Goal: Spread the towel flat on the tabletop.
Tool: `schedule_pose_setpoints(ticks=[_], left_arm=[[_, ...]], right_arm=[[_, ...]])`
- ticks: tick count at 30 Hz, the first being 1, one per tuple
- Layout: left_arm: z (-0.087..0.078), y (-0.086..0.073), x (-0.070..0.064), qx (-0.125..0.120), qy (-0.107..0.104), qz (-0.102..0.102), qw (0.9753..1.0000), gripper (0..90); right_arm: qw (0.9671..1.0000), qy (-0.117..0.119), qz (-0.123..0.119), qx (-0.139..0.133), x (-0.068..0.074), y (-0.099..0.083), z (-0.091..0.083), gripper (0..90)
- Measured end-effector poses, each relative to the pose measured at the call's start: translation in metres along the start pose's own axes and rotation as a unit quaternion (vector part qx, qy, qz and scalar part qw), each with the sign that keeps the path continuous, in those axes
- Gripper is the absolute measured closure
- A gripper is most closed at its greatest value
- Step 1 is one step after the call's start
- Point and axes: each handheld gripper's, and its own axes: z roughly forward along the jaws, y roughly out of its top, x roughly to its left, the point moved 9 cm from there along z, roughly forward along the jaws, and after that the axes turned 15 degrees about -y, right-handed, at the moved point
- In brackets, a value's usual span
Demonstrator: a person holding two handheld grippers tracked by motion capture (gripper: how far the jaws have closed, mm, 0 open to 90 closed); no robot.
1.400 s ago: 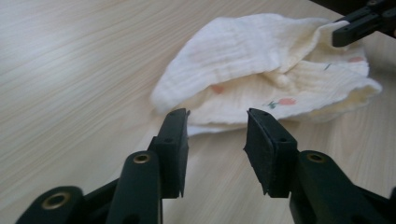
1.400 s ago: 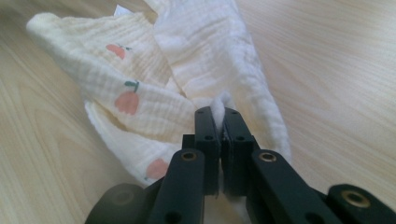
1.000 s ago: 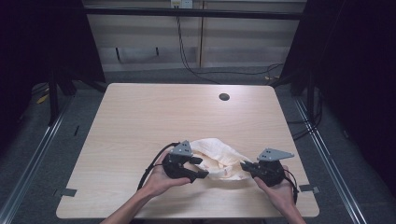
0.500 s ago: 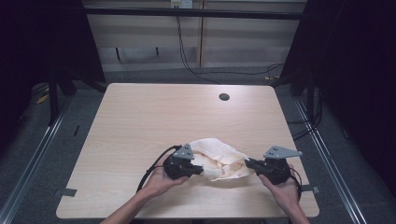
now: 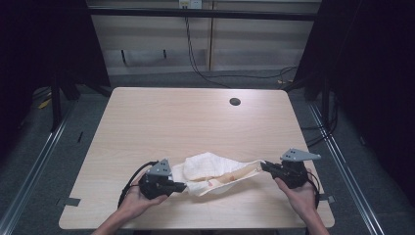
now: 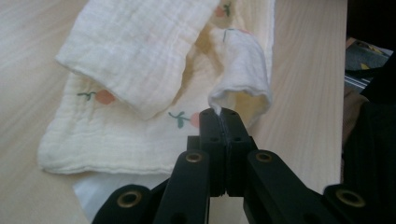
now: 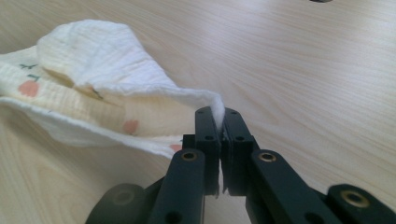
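On the table [image 5: 147, 127], two grippers pinch one cloth [image 5: 215, 171], apparently fruit-printed.

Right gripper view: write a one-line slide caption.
Hand-held gripper pinches a cloth corner above the table.

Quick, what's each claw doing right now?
Left gripper: shut on the cloth.
Right gripper: shut on the cloth.
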Motion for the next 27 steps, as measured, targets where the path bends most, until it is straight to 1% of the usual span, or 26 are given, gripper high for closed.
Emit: schedule_pose_setpoints(ticks=[1,2,3,4,5,7,8,9,10,11,13,14,15,16,17,18,19,20,21,22,23,24,25,26,27], left_arm=[[0.001,-0.002,-0.002,-0.001,-0.001,0.000,1.0000,89.3],[0.002,-0.004,-0.003,0.004,-0.003,0.002,1.0000,88.9],[0.003,-0.004,-0.004,0.000,-0.009,0.002,1.0000,87.7],[0.002,-0.003,-0.004,-0.002,-0.006,0.000,1.0000,82.4],[-0.001,-0.002,-0.001,-0.001,0.006,-0.003,1.0000,74.0],[-0.006,0.002,0.001,-0.012,0.008,-0.007,0.9999,66.5],[-0.011,0.005,0.002,-0.024,0.008,-0.010,0.9996,63.8],[-0.013,0.008,0.002,-0.030,0.006,-0.011,0.9995,63.0],[-0.017,0.011,0.003,-0.035,0.008,-0.006,0.9993,63.4],[-0.020,0.016,0.004,-0.044,0.013,-0.005,0.9989,63.4],[-0.023,0.027,0.004,-0.062,-0.002,-0.001,0.9981,64.5],[-0.022,0.032,0.004,-0.064,-0.007,0.002,0.9979,64.9],[-0.020,0.034,0.007,-0.060,-0.003,0.012,0.9981,70.6],[-0.016,0.035,0.011,-0.048,0.003,0.022,0.9986,70.6],[-0.010,0.034,0.016,-0.032,0.005,0.025,0.9991,72.6],[-0.004,0.033,0.022,-0.025,0.007,0.022,0.9994,74.2],[0.002,0.031,0.026,-0.014,0.002,0.018,0.9997,75.0],[0.008,0.029,0.032,-0.005,0.009,0.019,0.9998,73.9],[0.011,0.029,0.035,-0.002,0.006,0.015,0.9999,73.5],[0.016,0.027,0.039,0.004,-0.003,0.011,0.9999,73.8],[0.018,0.026,0.042,0.008,0.000,0.007,0.9999,73.7],[0.021,0.024,0.044,0.014,-0.002,0.003,0.9999,73.5],[0.022,0.023,0.049,0.024,0.011,0.009,0.9996,73.5],[0.022,0.022,0.052,0.020,0.018,0.007,0.9996,72.2],[0.023,0.023,0.053,0.013,0.009,-0.004,0.9999,72.2]], right_arm=[[1.0000,0.000,-0.001,0.002,0.001,0.000,0.003,86.7],[1.0000,0.001,-0.003,0.004,0.001,-0.001,0.005,86.7],[1.0000,0.002,-0.003,0.006,0.002,-0.002,0.008,86.7],[0.9999,0.002,-0.005,0.009,0.003,-0.003,0.009,86.6],[0.9999,0.004,-0.006,0.010,0.005,-0.004,0.010,86.6],[0.9999,0.005,-0.009,0.011,0.006,-0.006,0.009,86.6],[0.9999,0.005,-0.009,0.011,0.006,-0.007,0.009,86.5],[0.9999,0.006,-0.009,0.009,0.006,-0.007,0.009,86.5],[0.9999,0.006,-0.009,0.009,0.006,-0.007,0.009,86.5],[0.9999,0.007,-0.007,0.009,0.006,-0.007,0.009,86.4],[0.9998,0.008,-0.013,0.008,0.006,-0.007,0.009,86.5],[0.9998,0.007,-0.013,0.009,0.006,-0.007,0.010,86.5],[0.9998,0.008,-0.013,0.009,0.008,-0.006,0.010,86.5],[0.9998,0.008,-0.013,0.009,0.008,-0.006,0.010,86.5],[0.9998,0.008,-0.012,0.010,0.008,-0.006,0.011,86.5],[0.9998,0.008,-0.013,0.009,0.008,-0.005,0.011,86.5],[0.9998,0.009,-0.013,0.009,0.009,-0.005,0.011,86.4],[0.9998,0.010,-0.013,0.010,0.009,-0.006,0.012,86.2],[0.9998,0.011,-0.013,0.010,0.010,-0.006,0.012,86.0],[0.9998,0.011,-0.013,0.012,0.009,-0.006,0.012,85.5],[0.9998,0.008,-0.014,0.014,0.009,-0.007,0.012,85.0],[0.9998,0.008,-0.013,0.014,0.008,-0.007,0.013,85.0],[0.9998,0.009,-0.011,0.015,0.008,-0.008,0.013,85.0],[0.9997,0.011,-0.012,0.016,0.008,-0.008,0.014,84.9],[0.9997,0.011,-0.012,0.016,0.008,-0.008,0.014,84.9]])
